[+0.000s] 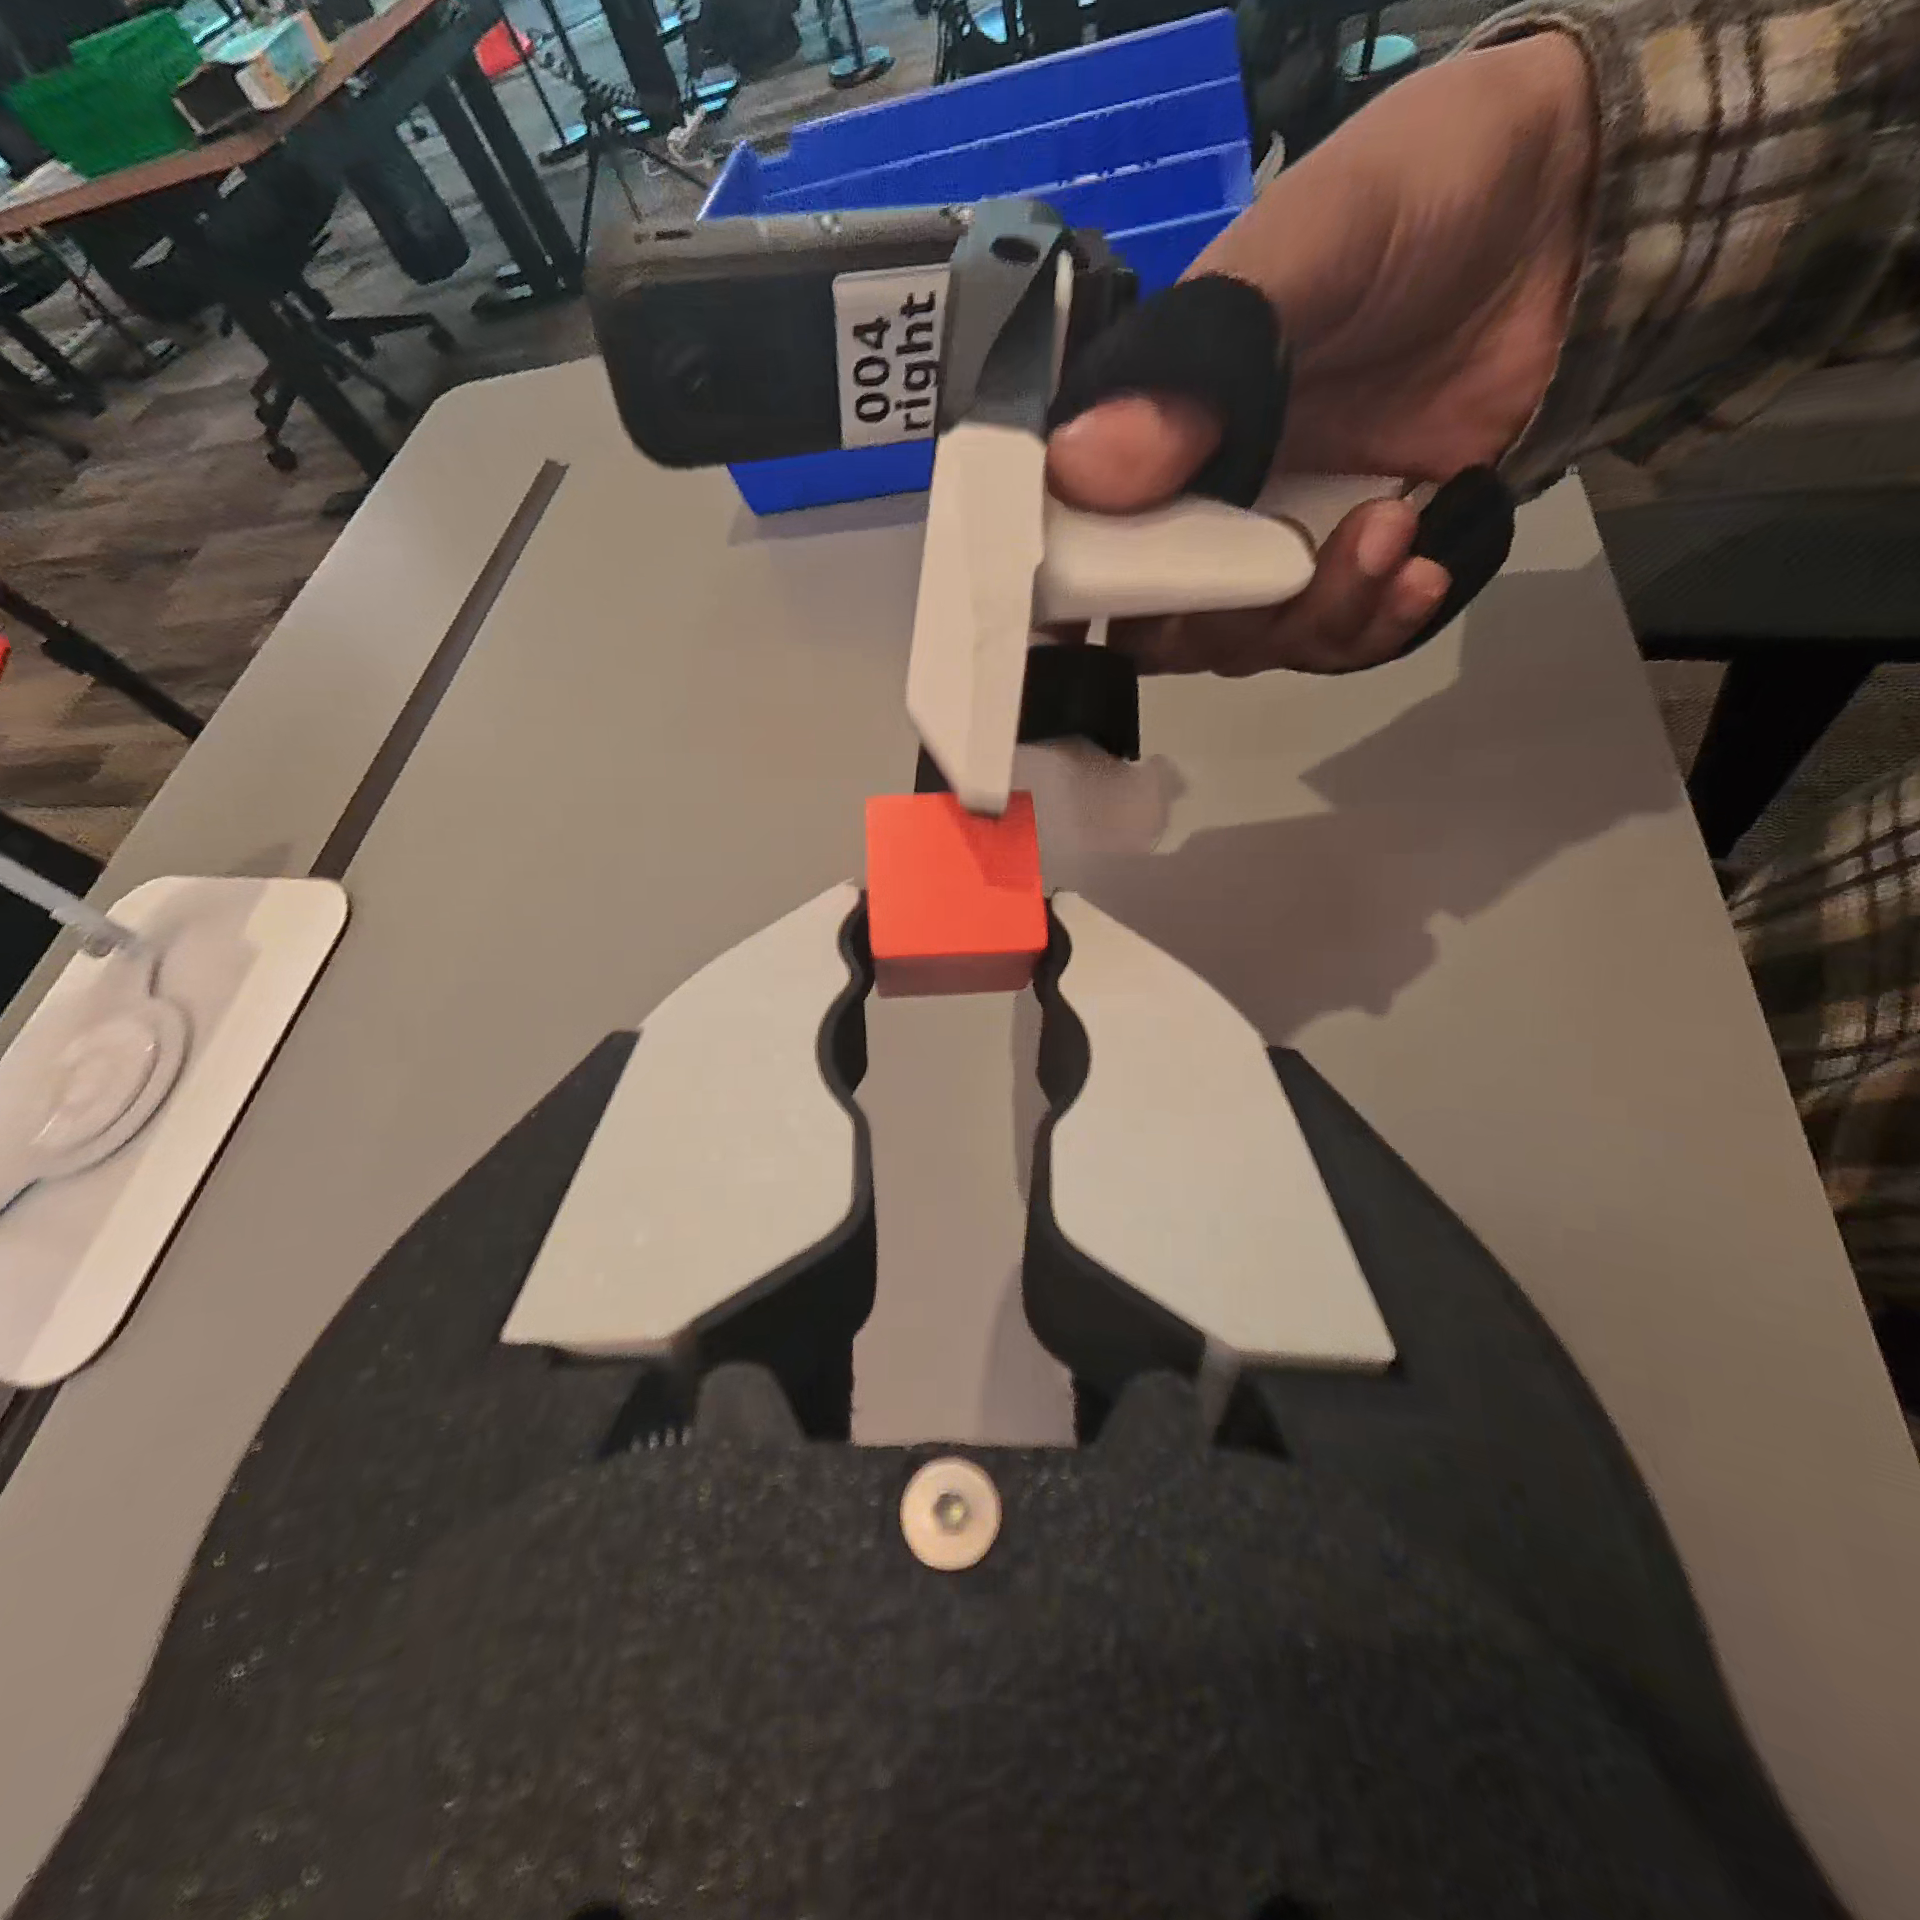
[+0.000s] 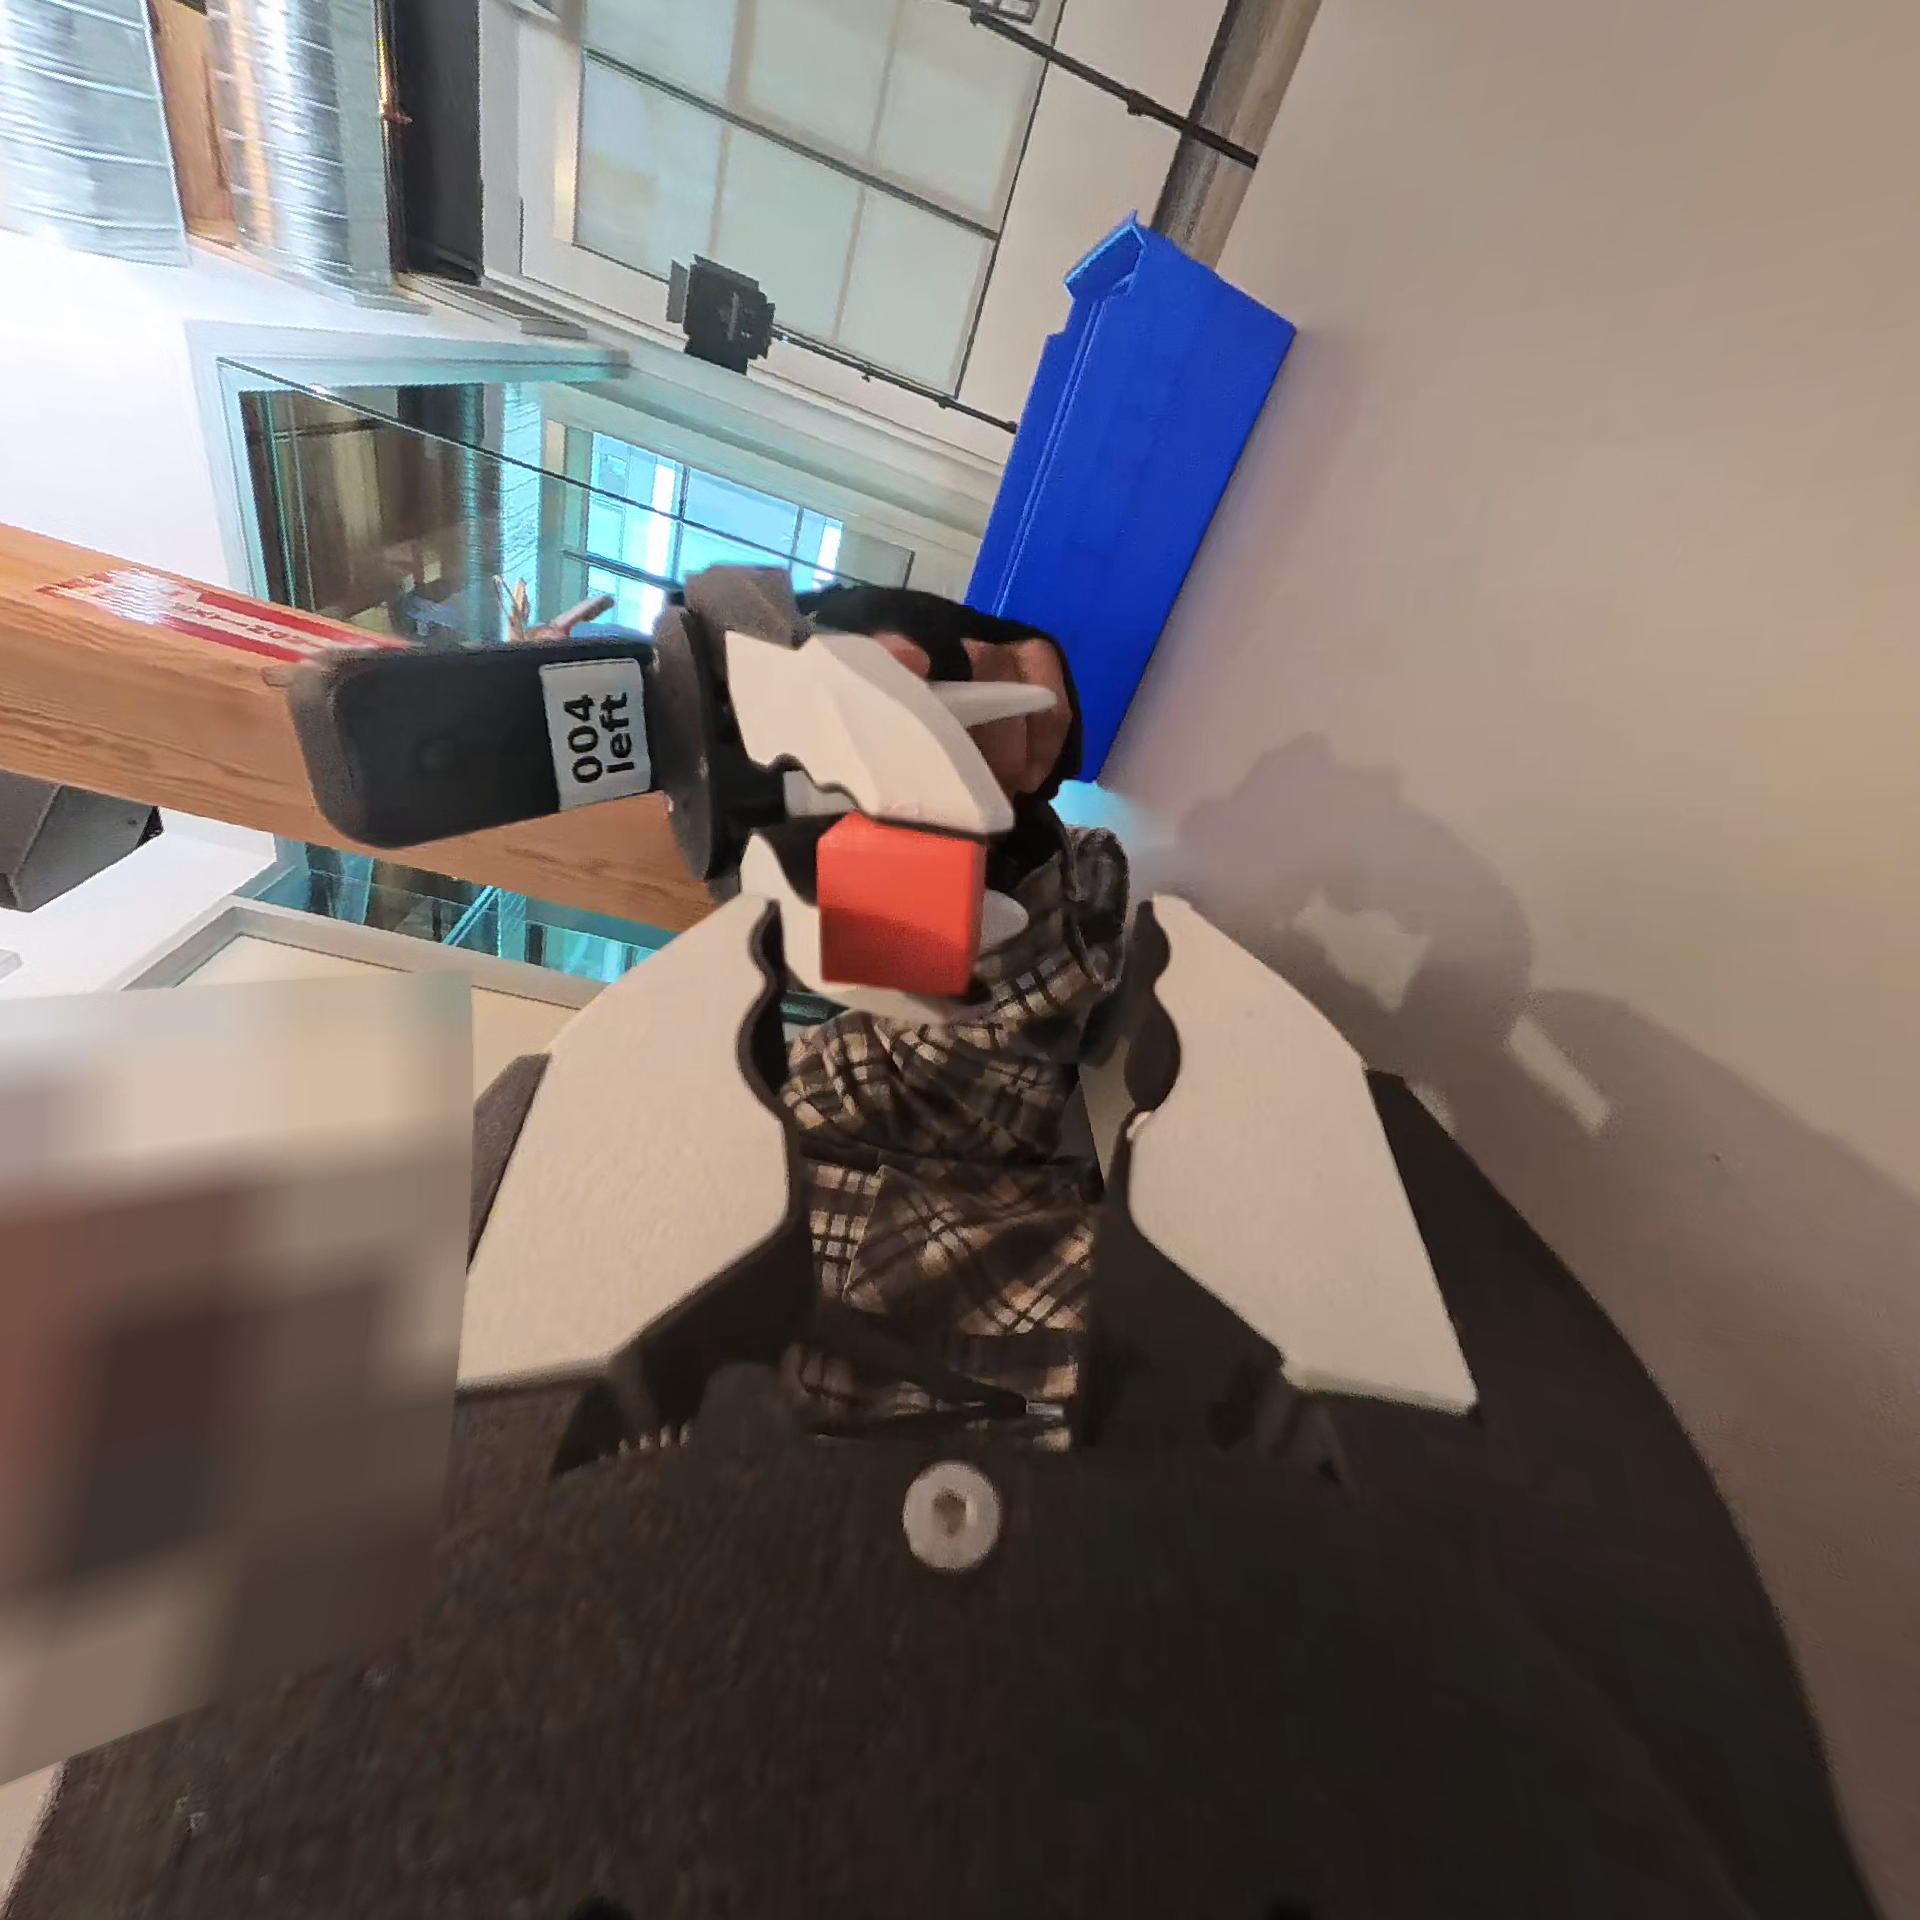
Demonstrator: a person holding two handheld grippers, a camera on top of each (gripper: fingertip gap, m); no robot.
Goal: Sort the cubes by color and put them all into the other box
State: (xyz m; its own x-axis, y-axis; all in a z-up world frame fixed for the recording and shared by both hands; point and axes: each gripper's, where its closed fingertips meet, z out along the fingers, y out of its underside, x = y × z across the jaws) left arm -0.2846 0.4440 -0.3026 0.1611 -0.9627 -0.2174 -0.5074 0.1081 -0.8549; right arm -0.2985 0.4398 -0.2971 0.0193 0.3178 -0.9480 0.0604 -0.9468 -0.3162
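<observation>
My left gripper (image 1: 954, 906) is shut on a red cube (image 1: 951, 894) and holds it above the grey table (image 1: 623, 727). My right gripper (image 1: 1060, 800) comes in from above, and one of its white fingers (image 1: 971, 644) touches the cube's top far edge. In the right wrist view my right gripper (image 2: 956, 925) is open, with the red cube (image 2: 899, 914) between its spread tips, nearer one finger. The left gripper (image 2: 1003, 871) clamps the cube there. A blue box (image 1: 1039, 156) with dividers stands at the table's far end and also shows in the right wrist view (image 2: 1132, 499).
A white card with a clear plastic mount (image 1: 156, 1091) lies at the table's left edge. A person's hand (image 1: 1403, 364) and plaid sleeve hold the right gripper. Other tables and chairs stand beyond the far left.
</observation>
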